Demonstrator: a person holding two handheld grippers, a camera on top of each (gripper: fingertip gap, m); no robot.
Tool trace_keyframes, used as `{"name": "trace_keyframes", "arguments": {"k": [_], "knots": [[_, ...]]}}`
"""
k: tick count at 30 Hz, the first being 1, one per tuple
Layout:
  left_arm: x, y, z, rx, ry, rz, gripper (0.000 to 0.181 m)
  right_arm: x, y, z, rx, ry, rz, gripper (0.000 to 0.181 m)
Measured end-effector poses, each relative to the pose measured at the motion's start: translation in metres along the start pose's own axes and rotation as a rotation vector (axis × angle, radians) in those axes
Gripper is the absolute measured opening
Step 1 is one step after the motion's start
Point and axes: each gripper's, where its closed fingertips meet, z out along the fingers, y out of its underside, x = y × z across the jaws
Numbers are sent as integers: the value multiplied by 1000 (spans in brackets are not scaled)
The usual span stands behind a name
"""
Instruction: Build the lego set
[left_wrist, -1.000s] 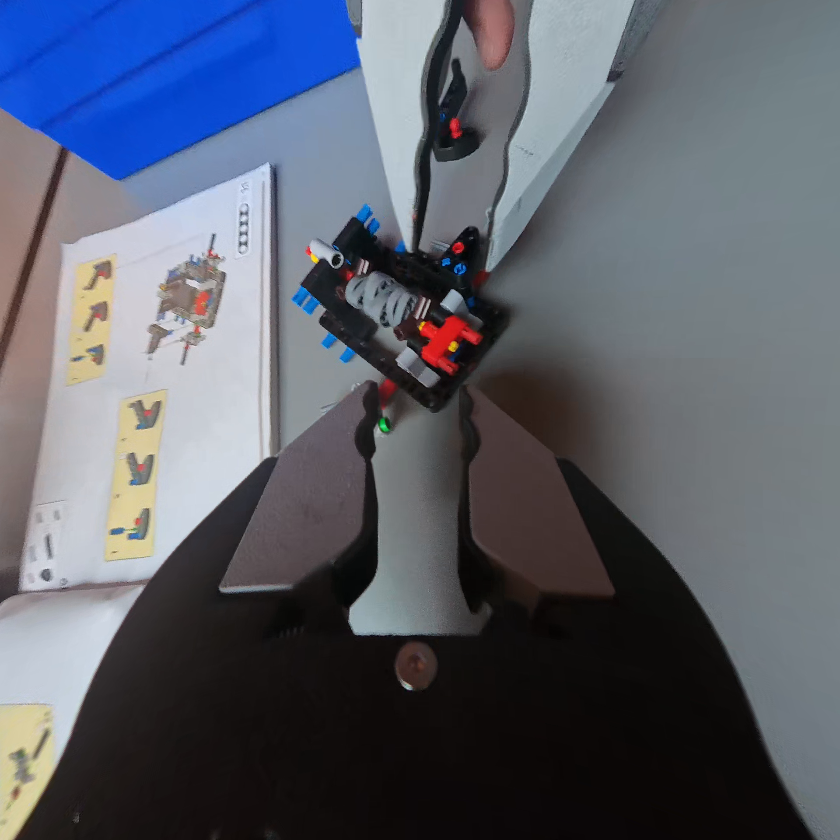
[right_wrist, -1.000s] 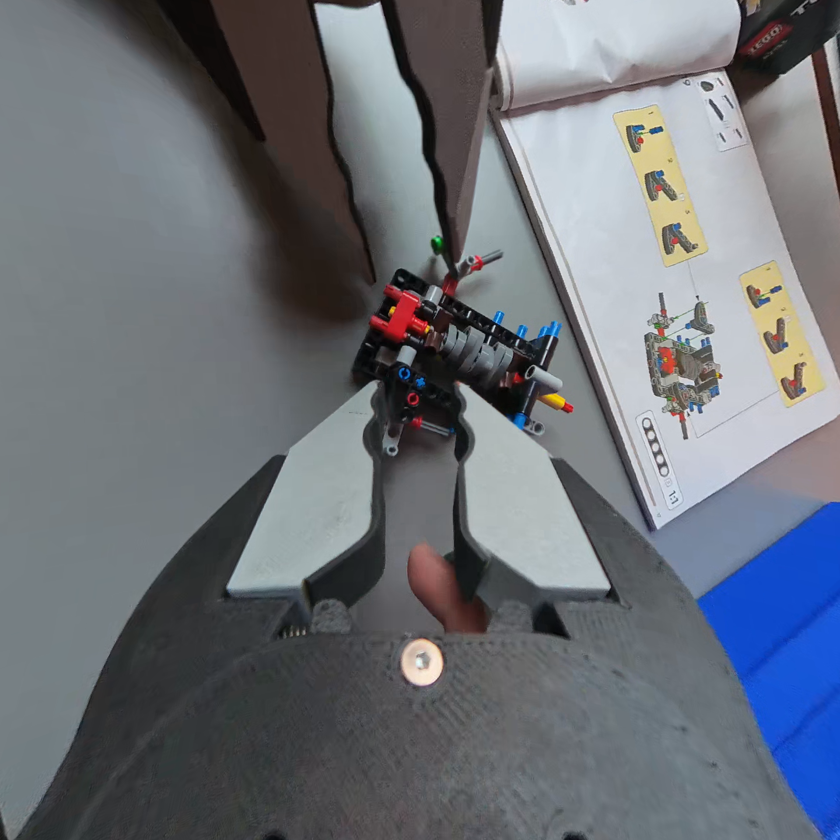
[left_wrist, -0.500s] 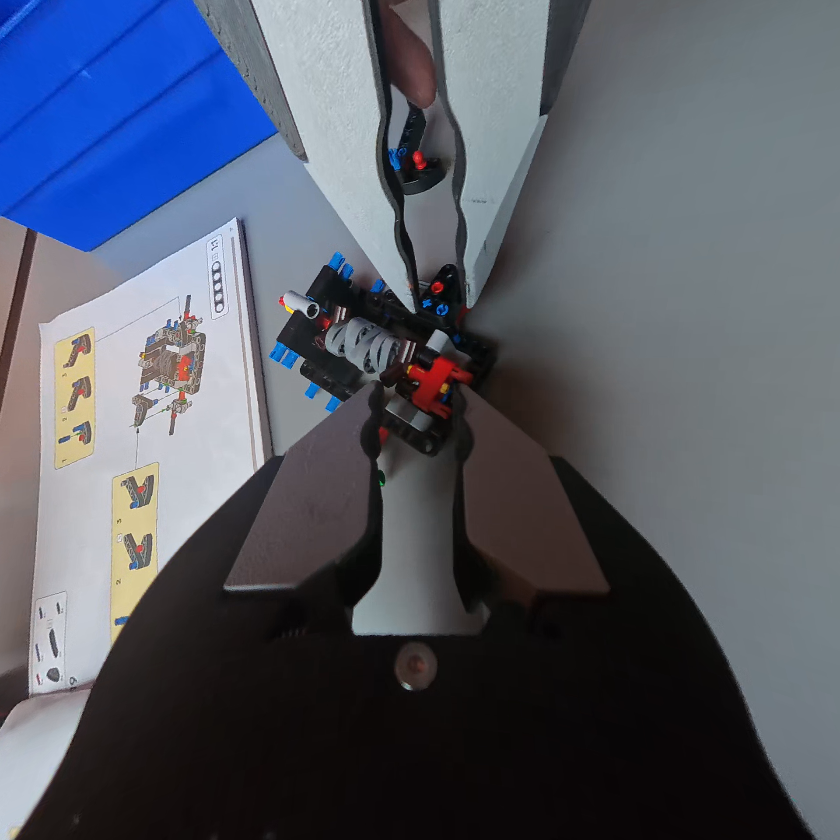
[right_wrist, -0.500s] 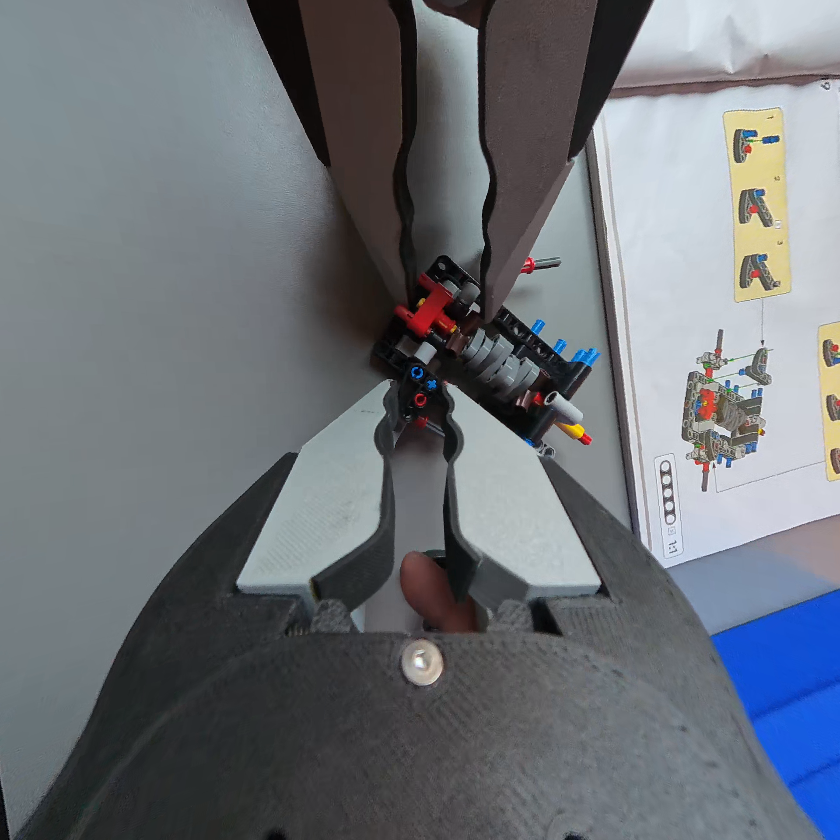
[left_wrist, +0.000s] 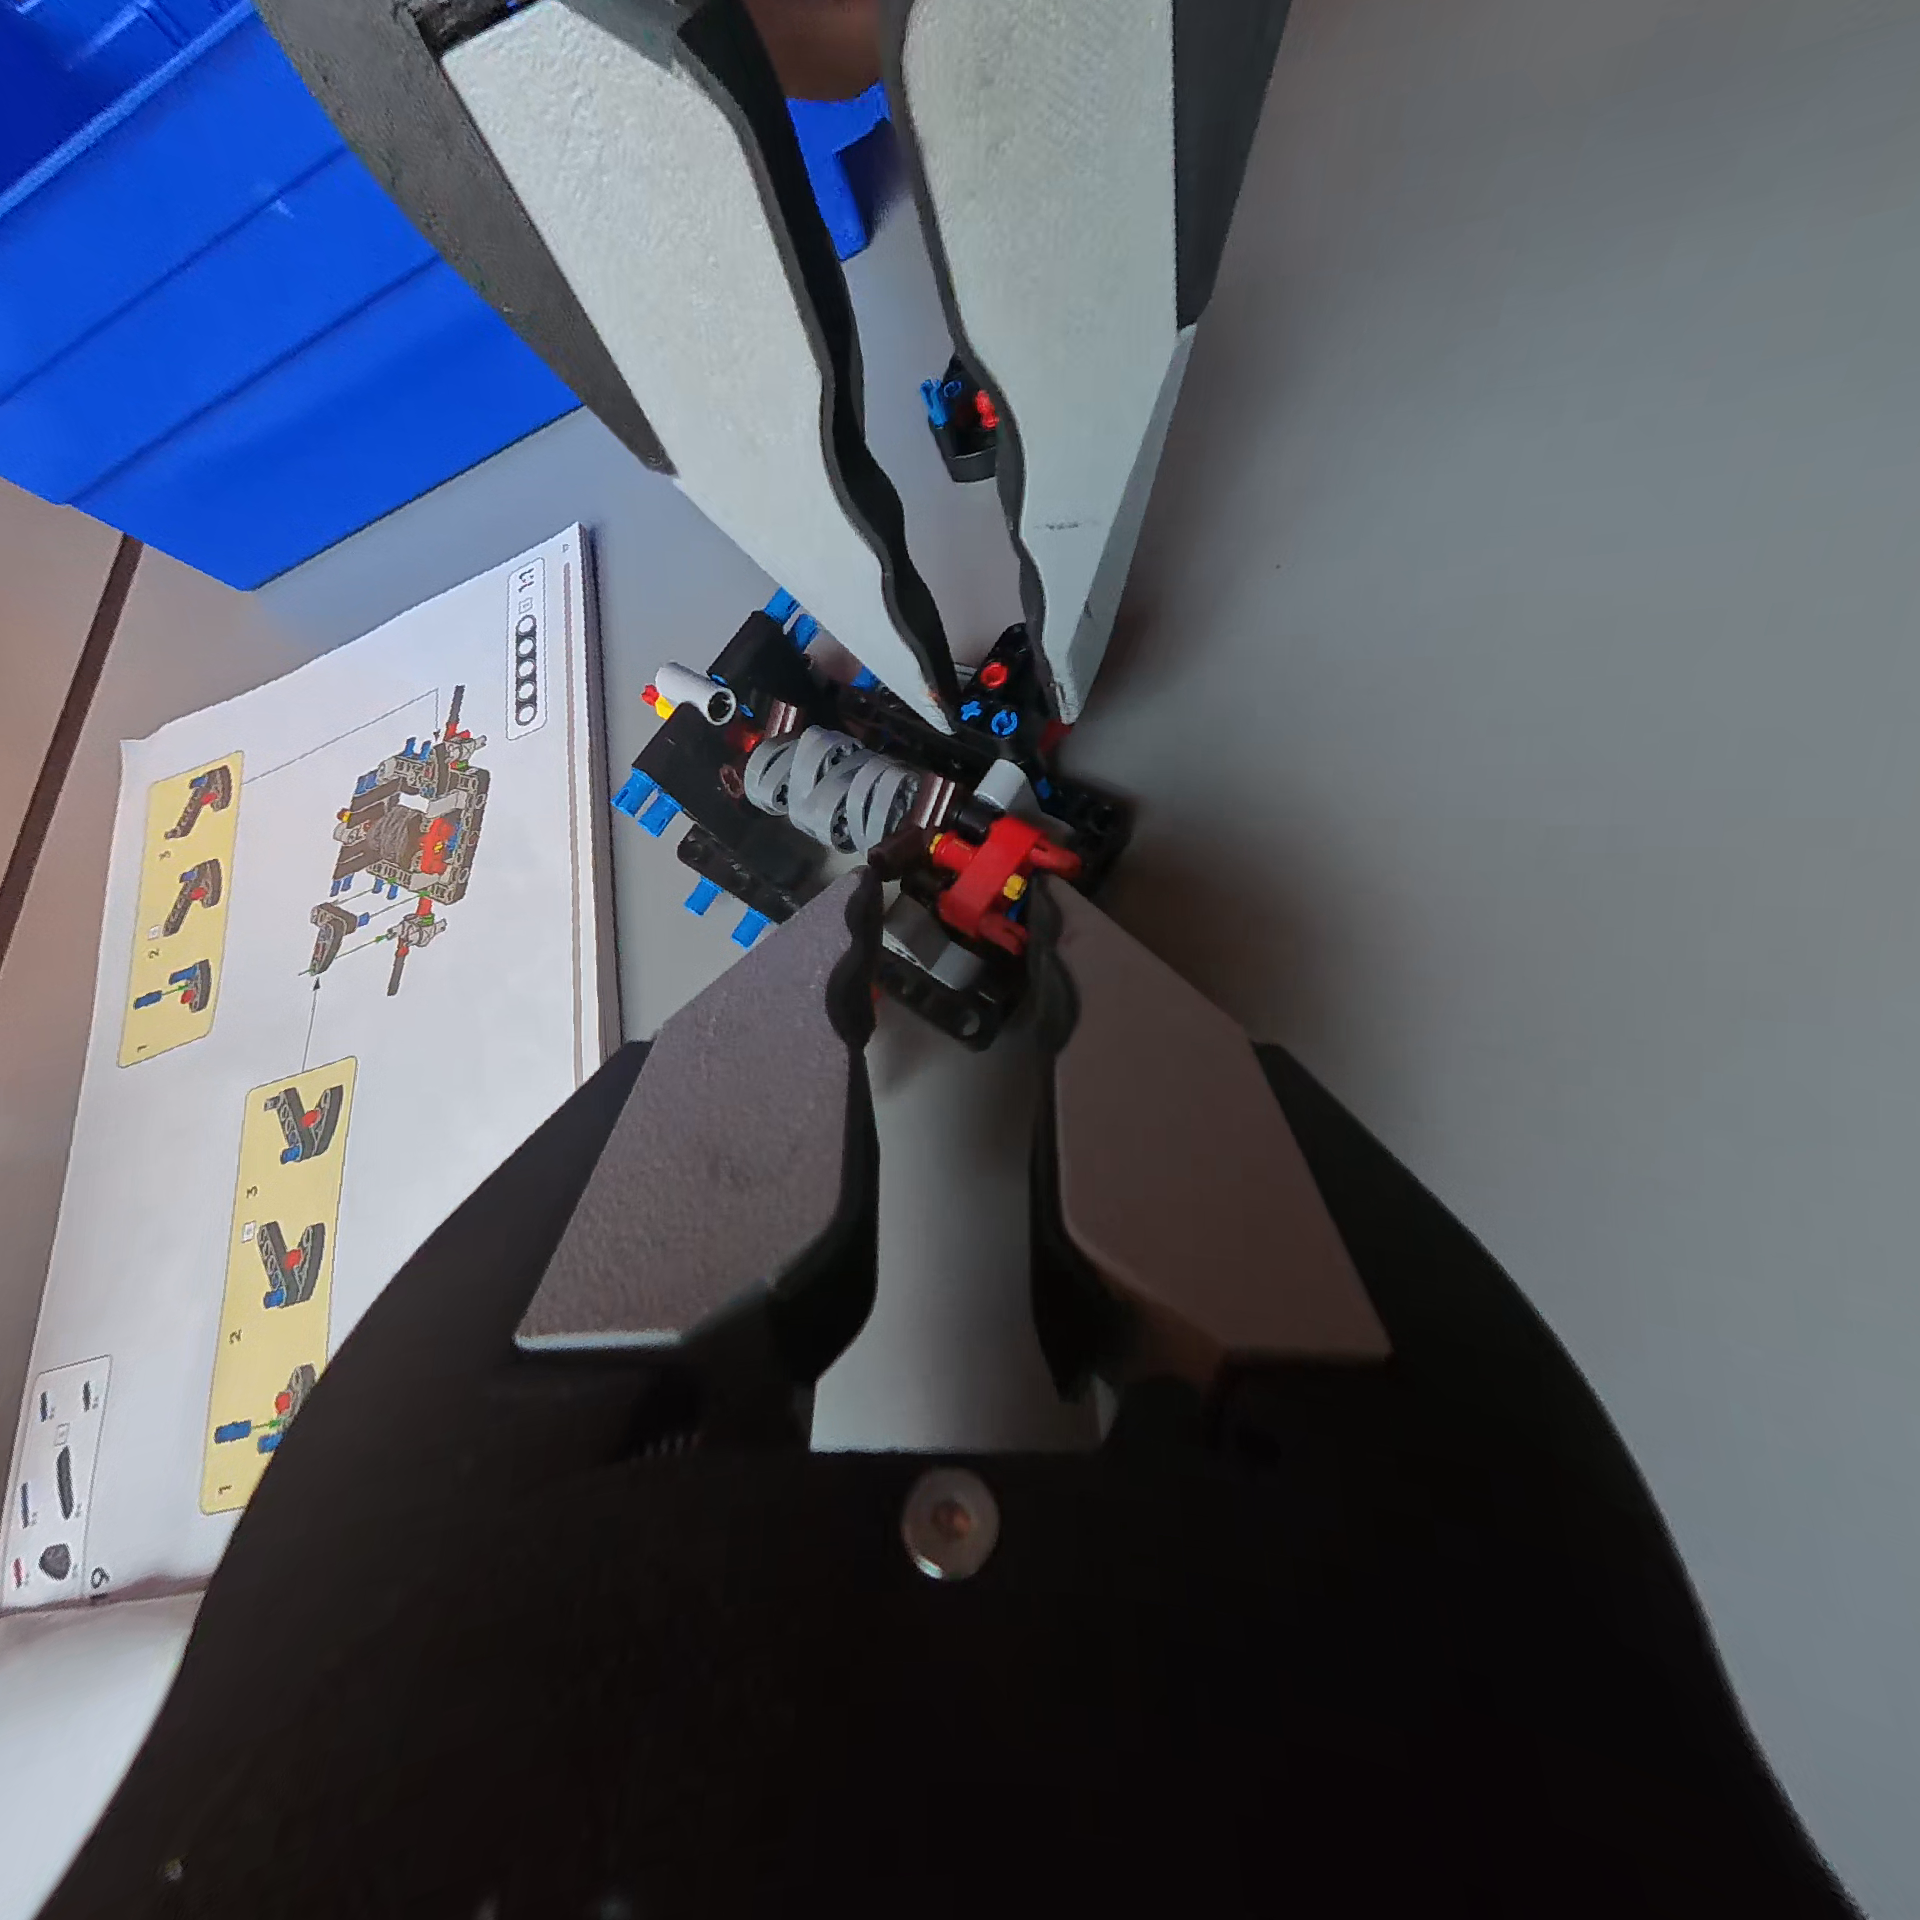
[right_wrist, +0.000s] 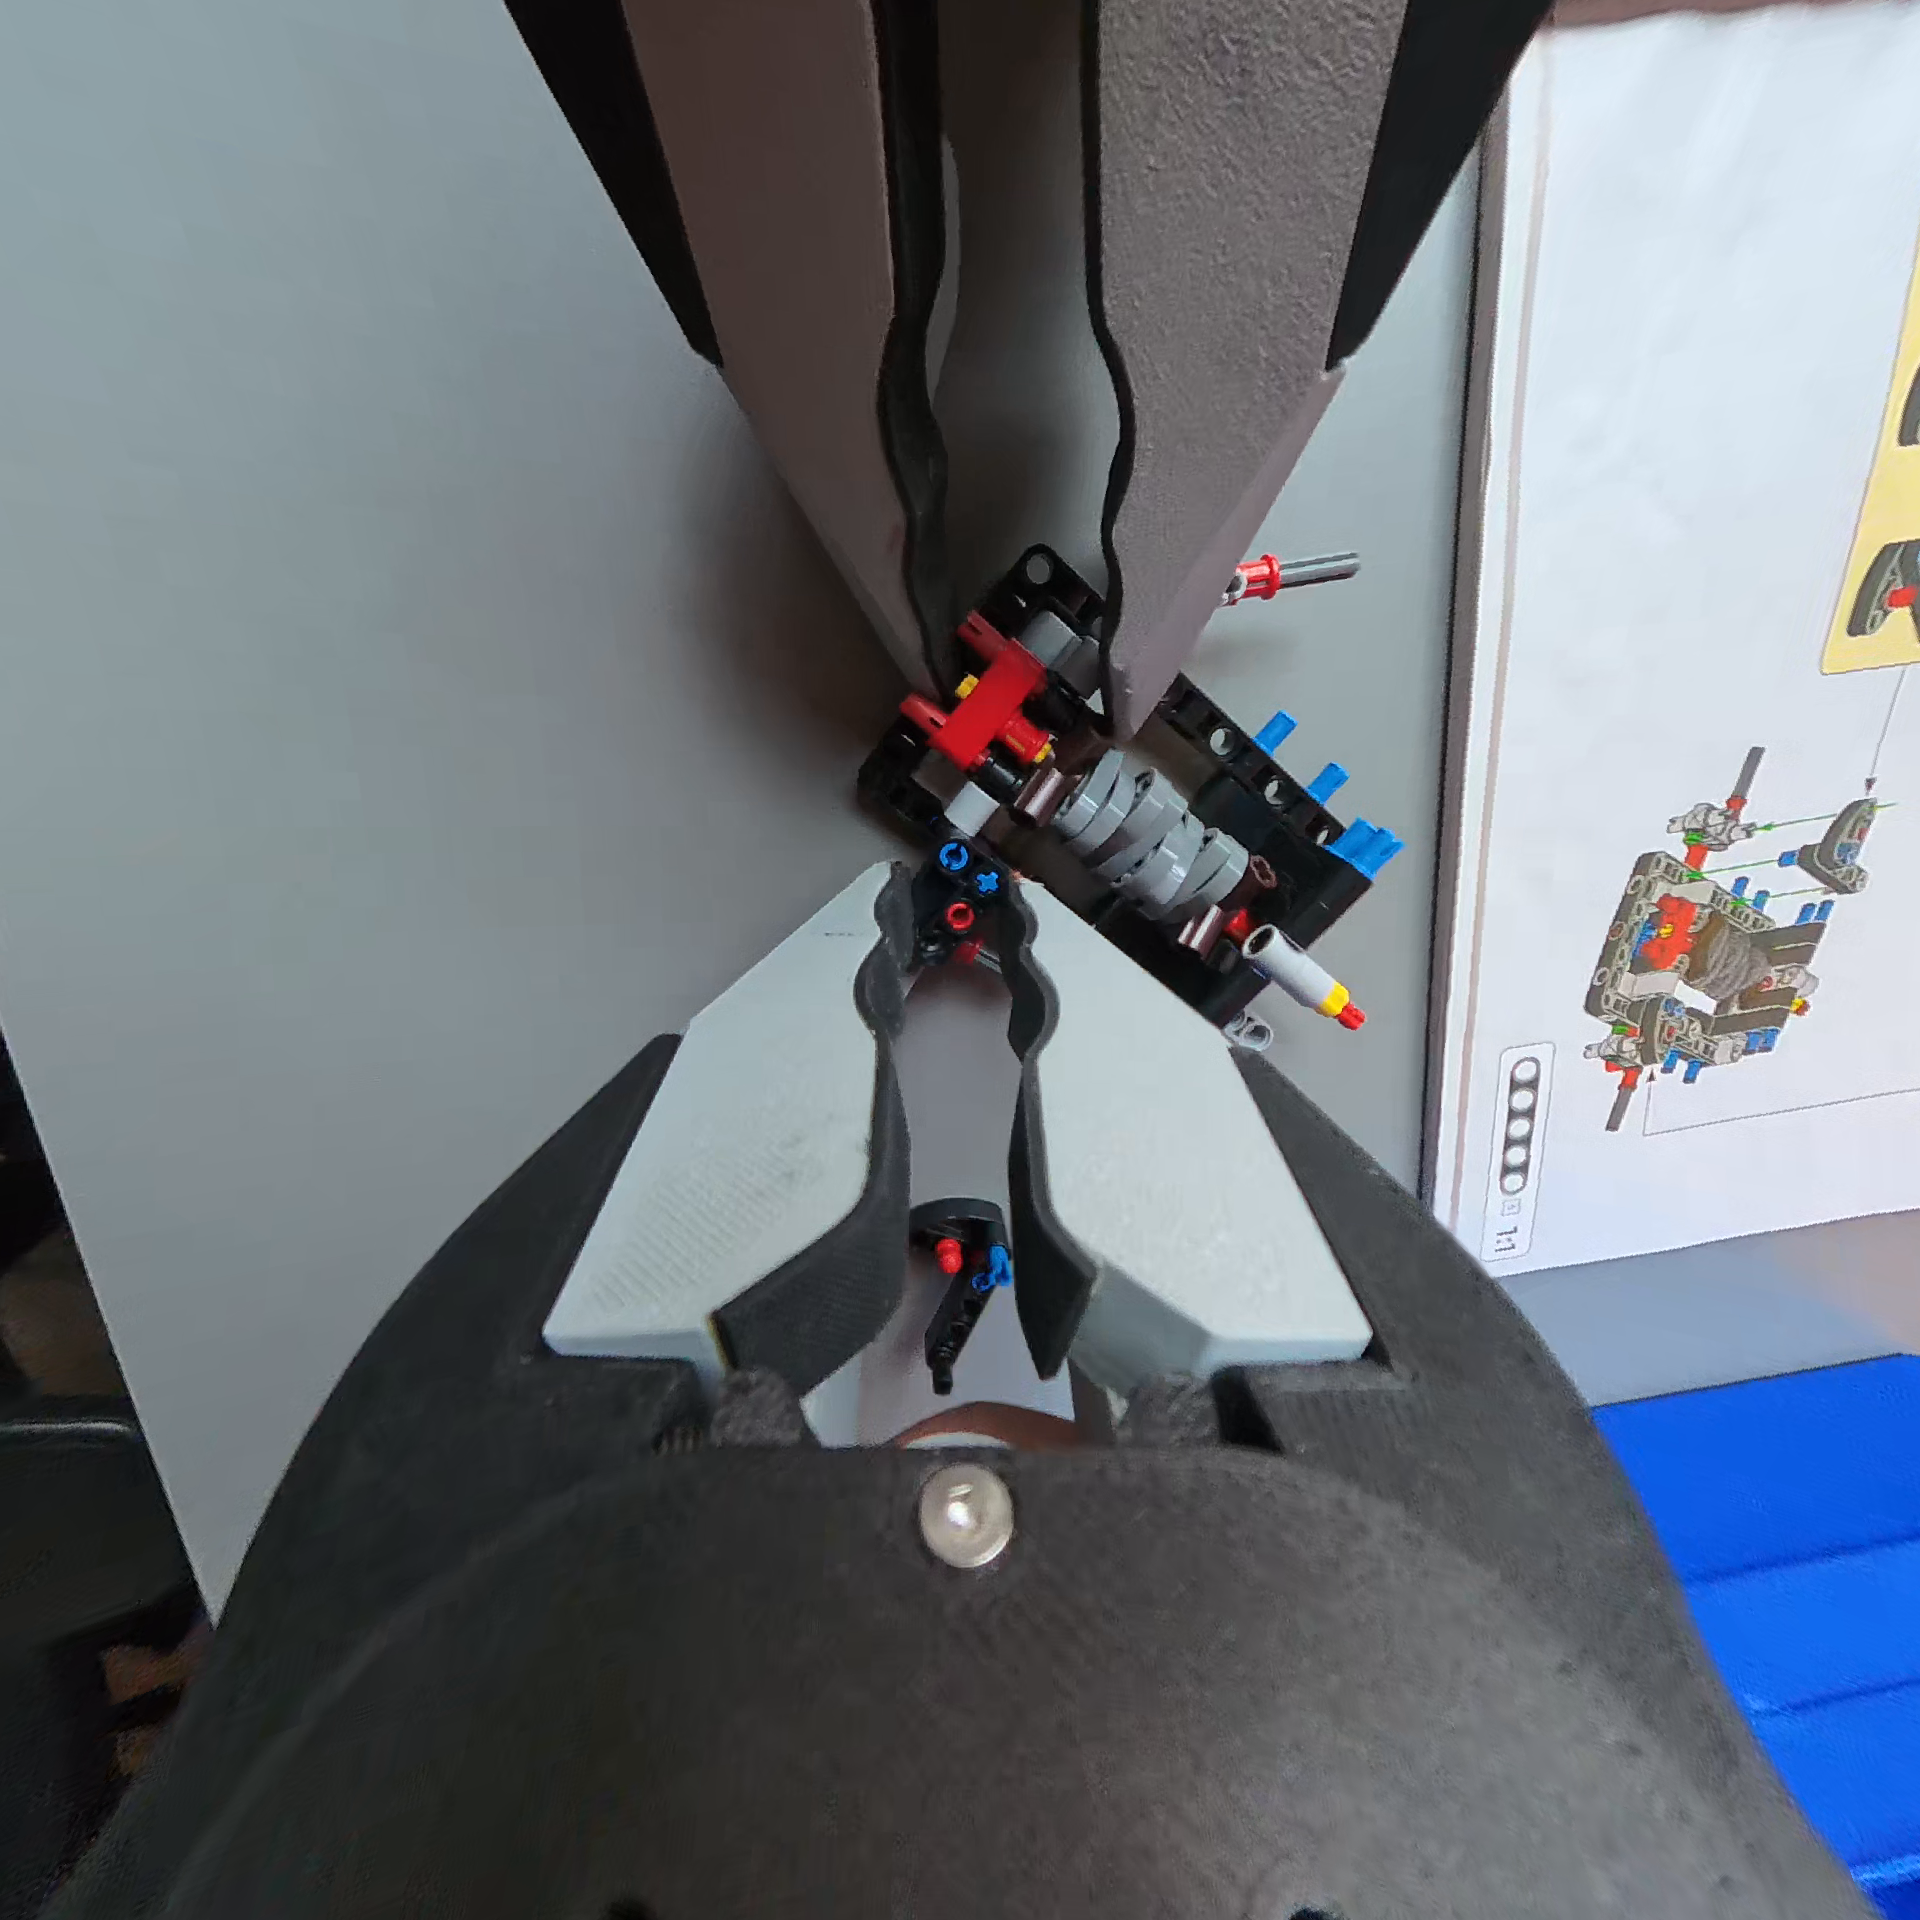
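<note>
The lego assembly (left_wrist: 831, 790) is a black frame with a grey worm gear, a red connector and blue pins, lying on the grey table. My left gripper (left_wrist: 951, 914) has dark fingers closed on the frame's near end by the red connector. It comes in from the top in the right wrist view (right_wrist: 1023, 701). My right gripper (right_wrist: 954, 894), with light grey fingers, is shut on a small black piece (right_wrist: 956, 894) with blue and red pins. It holds that piece against the assembly's (right_wrist: 1143, 831) side, which also shows in the left wrist view (left_wrist: 997, 696).
A second small black piece (right_wrist: 961, 1257) with red and blue pins lies between my right fingers. A loose red and grey axle (right_wrist: 1294, 571) lies beside the assembly. The open instruction booklet (left_wrist: 364, 935) and a blue bin (left_wrist: 208, 312) are nearby. Only a small space, under 4 cm, lies between the two pairs of fingers.
My left gripper has moved forward and now straddles the assembly's end. My right gripper has closed in and brought the small black piece up to the assembly's side.
</note>
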Motion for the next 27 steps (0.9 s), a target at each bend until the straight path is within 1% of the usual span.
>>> {"name": "trace_keyframes", "arguments": {"k": [2,4,5,7,10,14,16,18,20,21,22,24,25,27], "knots": [[0,0,0,13,-5,-12,25,0,0,0,-55,12,-27,14],[0,0,0,19,-3,-19,25,1,1,0,-132,55,-130,13],[0,0,0,26,-4,-20,25,1,0,0,-147,52,-143,13],[0,0,0,24,-8,-26,25,1,1,0,-132,34,-133,13],[0,0,0,27,-15,-10,25,2,0,1,-122,59,-169,13],[2,1,-3,27,-23,-9,25,2,-4,2,-49,101,-183,13],[2,2,-4,25,-29,-5,25,2,-5,2,-49,102,-186,13],[1,3,-6,27,-34,-4,25,2,-8,1,52,73,-77,14],[2,3,-6,30,-34,5,25,-4,-6,-3,158,6,36,19],[1,2,-6,32,-39,16,25,-5,-2,-7,174,-2,72,25],[2,2,-6,34,-41,21,25,-4,-1,-14,200,17,80,26],[1,2,-6,34,-38,18,25,-12,-9,-28,281,10,35,3],[1,2,-5,34,-37,16,25,-11,-10,-31,272,26,32,2],[1,2,-5,33,-36,14,25,-3,-8,-30,184,76,50,0]]}}
